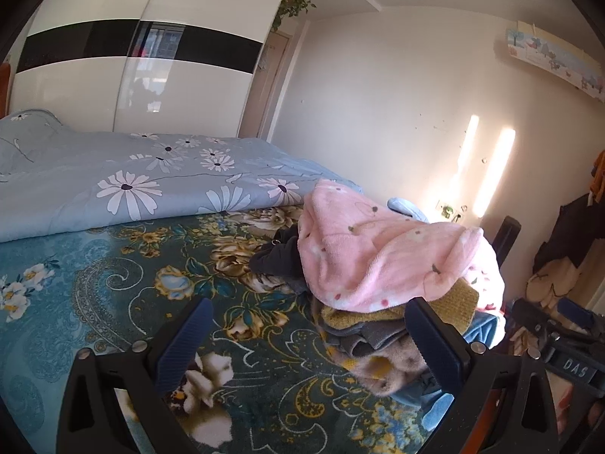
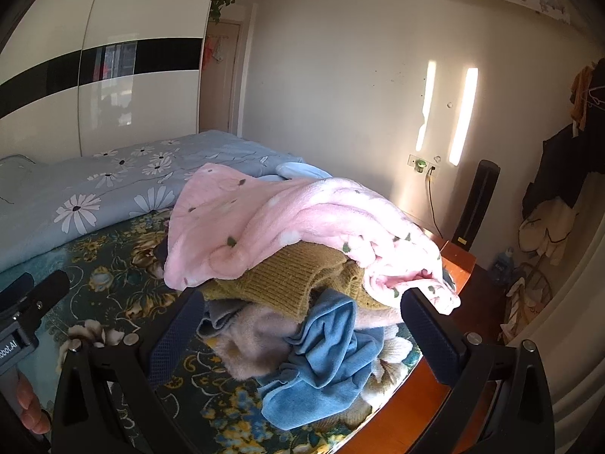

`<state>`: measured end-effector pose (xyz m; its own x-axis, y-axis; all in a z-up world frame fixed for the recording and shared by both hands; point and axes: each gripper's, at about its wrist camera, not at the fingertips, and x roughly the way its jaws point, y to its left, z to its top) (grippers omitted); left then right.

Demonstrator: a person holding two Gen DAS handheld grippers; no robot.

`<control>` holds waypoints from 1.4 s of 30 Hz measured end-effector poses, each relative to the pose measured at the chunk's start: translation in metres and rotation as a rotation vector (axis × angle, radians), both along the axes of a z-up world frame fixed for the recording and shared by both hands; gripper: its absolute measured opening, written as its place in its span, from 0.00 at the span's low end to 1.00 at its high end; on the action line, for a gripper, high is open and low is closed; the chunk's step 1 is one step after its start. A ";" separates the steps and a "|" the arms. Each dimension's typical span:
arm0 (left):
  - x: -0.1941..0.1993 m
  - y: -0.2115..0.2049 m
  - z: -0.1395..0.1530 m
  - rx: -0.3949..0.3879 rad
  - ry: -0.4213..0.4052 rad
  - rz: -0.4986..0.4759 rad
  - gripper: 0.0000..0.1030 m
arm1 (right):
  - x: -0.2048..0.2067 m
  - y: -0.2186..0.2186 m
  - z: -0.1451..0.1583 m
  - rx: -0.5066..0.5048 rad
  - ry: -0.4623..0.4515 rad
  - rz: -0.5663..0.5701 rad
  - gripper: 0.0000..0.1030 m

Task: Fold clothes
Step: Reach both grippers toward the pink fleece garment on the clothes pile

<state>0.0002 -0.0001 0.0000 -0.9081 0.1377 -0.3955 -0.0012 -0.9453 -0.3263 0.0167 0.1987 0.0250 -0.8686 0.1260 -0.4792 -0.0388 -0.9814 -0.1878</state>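
A heap of clothes lies on the bed's floral blanket near the right edge. A pink fleece garment lies on top, over a mustard knit, a beige fuzzy piece and a blue cloth. A black garment sticks out at the heap's left. My left gripper is open and empty, just left of the heap. My right gripper is open and empty, its fingers on either side of the heap's near end.
A grey-blue daisy duvet is bunched across the far side of the bed. The bed's wooden edge runs at the right. A white wardrobe stands behind. Hanging clothes and a black upright panel stand by the right wall.
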 end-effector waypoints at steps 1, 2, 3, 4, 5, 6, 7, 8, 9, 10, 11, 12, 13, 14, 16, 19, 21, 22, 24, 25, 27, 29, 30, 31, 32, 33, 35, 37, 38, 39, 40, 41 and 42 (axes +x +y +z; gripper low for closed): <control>0.001 0.000 0.000 -0.003 0.004 0.001 1.00 | 0.000 -0.001 0.001 -0.010 0.003 -0.004 1.00; 0.001 -0.001 0.000 -0.007 0.008 0.001 1.00 | 0.000 -0.003 0.002 -0.015 0.009 -0.016 1.00; 0.002 -0.001 0.000 -0.010 0.012 0.002 1.00 | -0.001 -0.002 0.004 -0.030 0.010 -0.029 1.00; 0.002 -0.001 0.000 -0.013 0.015 0.003 1.00 | -0.002 0.003 0.008 -0.068 0.002 -0.036 1.00; 0.003 -0.002 0.000 -0.017 0.019 0.004 1.00 | -0.001 0.006 0.011 -0.093 0.004 -0.039 1.00; 0.004 -0.002 0.000 -0.020 0.023 0.004 1.00 | 0.004 0.009 0.012 -0.098 0.020 -0.036 1.00; 0.004 -0.002 0.001 -0.023 0.027 0.005 1.00 | 0.007 0.010 0.014 -0.099 0.028 -0.033 1.00; 0.005 -0.003 0.001 -0.027 0.031 0.006 1.00 | 0.007 0.012 0.015 -0.097 0.021 -0.025 1.00; 0.006 -0.003 0.001 -0.030 0.035 0.007 1.00 | 0.006 0.015 0.017 -0.095 0.012 -0.013 1.00; 0.006 -0.004 0.001 -0.034 0.038 0.007 1.00 | 0.006 0.014 0.017 -0.074 0.011 -0.006 1.00; 0.007 -0.004 0.001 -0.037 0.042 0.008 1.00 | 0.005 0.011 0.018 -0.044 0.010 0.001 1.00; 0.007 -0.004 0.001 -0.040 0.046 0.009 1.00 | 0.005 0.008 0.018 -0.013 0.008 0.008 1.00; 0.008 -0.005 0.001 -0.044 0.050 0.010 1.00 | 0.005 0.004 0.018 0.019 0.008 0.014 1.00; 0.009 -0.005 0.001 -0.047 0.054 0.010 1.00 | 0.005 0.002 0.017 0.052 0.013 0.019 1.00; 0.009 -0.005 0.002 -0.047 0.057 0.001 1.00 | 0.006 -0.004 0.016 0.102 0.020 0.035 1.00; 0.010 -0.003 0.004 -0.042 0.058 -0.024 1.00 | 0.006 -0.012 0.017 0.136 0.016 0.074 1.00; 0.010 -0.002 0.006 -0.039 0.059 -0.040 1.00 | 0.006 -0.018 0.018 0.147 0.012 0.091 1.00; 0.010 -0.001 0.007 -0.038 0.060 -0.048 1.00 | 0.006 -0.020 0.020 0.149 0.008 0.098 1.00; 0.011 0.000 0.008 -0.034 0.061 -0.065 1.00 | 0.005 -0.025 0.021 0.155 0.005 0.096 1.00; 0.011 0.000 0.009 -0.036 0.061 -0.070 1.00 | 0.004 -0.026 0.023 0.163 0.008 0.086 1.00; 0.014 0.000 0.011 -0.053 0.064 -0.063 1.00 | 0.002 -0.027 0.027 0.168 0.013 0.071 1.00; 0.016 0.000 0.013 -0.067 0.064 -0.063 1.00 | -0.001 -0.026 0.031 0.162 0.011 0.063 1.00; 0.015 0.000 0.013 -0.058 0.054 -0.082 1.00 | -0.002 -0.025 0.033 0.159 0.011 0.061 1.00; 0.014 -0.001 0.013 -0.052 0.046 -0.096 1.00 | -0.003 -0.025 0.034 0.158 0.013 0.061 1.00; 0.014 -0.001 0.013 -0.054 0.043 -0.096 1.00 | -0.003 -0.025 0.036 0.159 0.018 0.060 1.00; 0.015 0.000 0.013 -0.064 0.044 -0.086 1.00 | -0.003 -0.025 0.038 0.160 0.023 0.059 1.00; 0.016 0.002 0.014 -0.090 0.051 -0.071 1.00 | -0.003 -0.026 0.041 0.162 0.030 0.059 1.00; 0.016 0.003 0.014 -0.086 0.065 -0.084 1.00 | -0.004 -0.027 0.043 0.169 0.031 0.067 1.00; 0.015 0.002 0.014 -0.072 0.067 -0.097 1.00 | -0.005 -0.029 0.042 0.176 0.026 0.079 1.00; 0.014 0.001 0.014 -0.054 0.072 -0.107 1.00 | -0.007 -0.031 0.041 0.183 0.018 0.098 1.00; 0.015 0.000 0.014 -0.036 0.084 -0.107 1.00 | -0.009 -0.033 0.040 0.186 0.007 0.123 1.00; 0.015 -0.001 0.014 -0.016 0.098 -0.106 1.00 | -0.011 -0.035 0.039 0.185 -0.006 0.147 1.00; 0.017 -0.003 0.015 0.006 0.118 -0.101 1.00 | -0.014 -0.037 0.037 0.175 -0.020 0.169 1.00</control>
<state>0.0167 -0.0032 0.0146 -0.9294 0.2331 -0.2861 -0.1351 -0.9363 -0.3243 0.0027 0.1621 0.0624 -0.8750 0.0623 -0.4801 0.1285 -0.9263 -0.3543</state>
